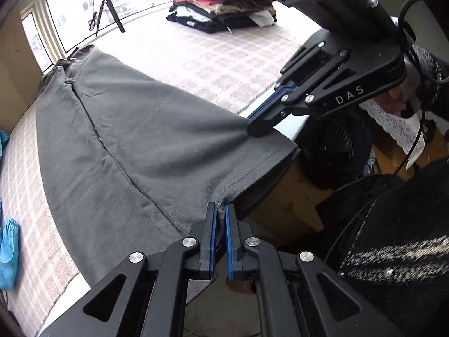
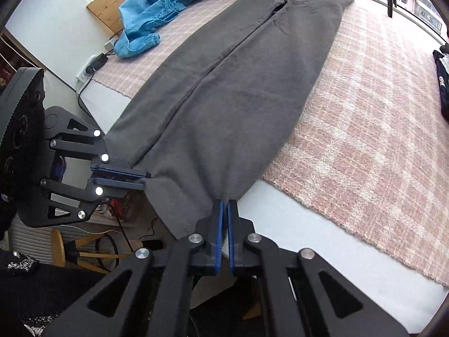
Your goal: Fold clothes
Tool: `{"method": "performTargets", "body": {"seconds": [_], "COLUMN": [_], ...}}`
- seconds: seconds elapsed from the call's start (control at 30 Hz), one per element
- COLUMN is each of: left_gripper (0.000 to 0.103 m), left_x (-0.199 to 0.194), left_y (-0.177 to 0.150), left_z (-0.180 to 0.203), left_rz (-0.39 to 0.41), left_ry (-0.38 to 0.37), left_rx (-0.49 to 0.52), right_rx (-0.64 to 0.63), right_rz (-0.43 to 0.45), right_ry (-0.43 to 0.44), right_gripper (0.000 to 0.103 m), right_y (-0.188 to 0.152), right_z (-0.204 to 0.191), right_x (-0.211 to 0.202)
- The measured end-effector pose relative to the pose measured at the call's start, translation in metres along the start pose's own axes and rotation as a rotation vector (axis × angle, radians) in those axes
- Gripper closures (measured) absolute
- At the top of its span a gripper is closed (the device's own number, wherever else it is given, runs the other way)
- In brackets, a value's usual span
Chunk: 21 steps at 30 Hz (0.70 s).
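Dark grey trousers (image 1: 134,140) lie lengthwise on the bed, legs side by side, waist at the far end by the window; they also show in the right wrist view (image 2: 238,90). My left gripper (image 1: 220,206) is shut on the hem of one leg at the bed's near edge. My right gripper (image 2: 226,202) is shut on the hem of the other leg. Each gripper shows in the other's view: the right gripper (image 1: 256,129) and the left gripper (image 2: 144,180), both pinching the hem, which is lifted slightly off the bed.
A pink checked blanket (image 2: 378,129) covers the bed. A stack of folded clothes (image 1: 221,5) sits at the far side. A blue garment (image 2: 162,8) lies crumpled by the wooden headboard. A tripod (image 1: 108,14) stands by the window. A wooden stool (image 2: 64,248) stands on the floor below.
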<state>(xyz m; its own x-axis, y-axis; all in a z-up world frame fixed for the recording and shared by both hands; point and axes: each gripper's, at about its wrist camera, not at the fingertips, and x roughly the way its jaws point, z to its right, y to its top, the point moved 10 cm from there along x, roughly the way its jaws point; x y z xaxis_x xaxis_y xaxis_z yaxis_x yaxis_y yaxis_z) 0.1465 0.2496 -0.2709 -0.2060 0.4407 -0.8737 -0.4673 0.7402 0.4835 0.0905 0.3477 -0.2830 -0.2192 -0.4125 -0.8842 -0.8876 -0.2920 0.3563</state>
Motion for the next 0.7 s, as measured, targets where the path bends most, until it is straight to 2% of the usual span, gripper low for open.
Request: {"method": "performTargets", "body": {"seconds": [0.07,0.1,0.17,0.27,0.33,0.4,0.43,0.47,0.53,0.63,0.7], "left_gripper": [0.099,0.099,0.099,0.095,0.094,0.093,0.091,0.09,0.083,0.072,0.071], "left_x": [-0.01,-0.006,0.011,0.029,0.022,0.015,0.011,0.008,0.0,-0.007,0.002], "left_y": [0.006,0.004,-0.007,-0.02,-0.02,-0.019,-0.018,-0.016,-0.006,0.012,0.025], "left_z": [0.007,0.009,0.006,0.002,0.001,-0.001,-0.002,-0.001,0.01,0.033,0.046], "left_rz": [0.044,0.039,-0.021,-0.097,-0.087,-0.088,-0.09,-0.09,-0.051,0.018,0.039], "left_ry": [-0.03,-0.03,-0.011,0.04,0.053,0.059,0.064,0.074,0.062,0.012,-0.021], "left_rx": [-0.015,-0.011,-0.002,0.032,0.037,0.025,0.016,0.005,-0.006,-0.005,-0.007], "right_rx": [-0.002,-0.006,-0.016,-0.023,-0.011,0.028,0.054,0.079,0.134,0.172,0.17], "right_rz": [0.017,0.021,-0.008,-0.144,-0.112,-0.014,0.022,0.058,0.098,0.088,0.069], "right_ry": [0.01,0.013,0.009,0.013,0.05,0.052,0.038,0.023,0.011,-0.023,-0.044], "right_gripper": [0.1,0.1,0.1,0.099,0.096,0.086,0.075,0.069,0.069,0.069,0.069], "right_y": [0.0,-0.001,-0.006,-0.019,-0.01,0.018,0.036,0.055,0.09,0.135,0.153], "right_z": [0.002,0.003,0.005,0.009,0.01,0.024,0.035,0.047,0.07,0.096,0.104], "right_x": [-0.018,-0.023,-0.015,0.009,0.003,-0.009,-0.009,-0.01,-0.005,0.02,0.032]}}
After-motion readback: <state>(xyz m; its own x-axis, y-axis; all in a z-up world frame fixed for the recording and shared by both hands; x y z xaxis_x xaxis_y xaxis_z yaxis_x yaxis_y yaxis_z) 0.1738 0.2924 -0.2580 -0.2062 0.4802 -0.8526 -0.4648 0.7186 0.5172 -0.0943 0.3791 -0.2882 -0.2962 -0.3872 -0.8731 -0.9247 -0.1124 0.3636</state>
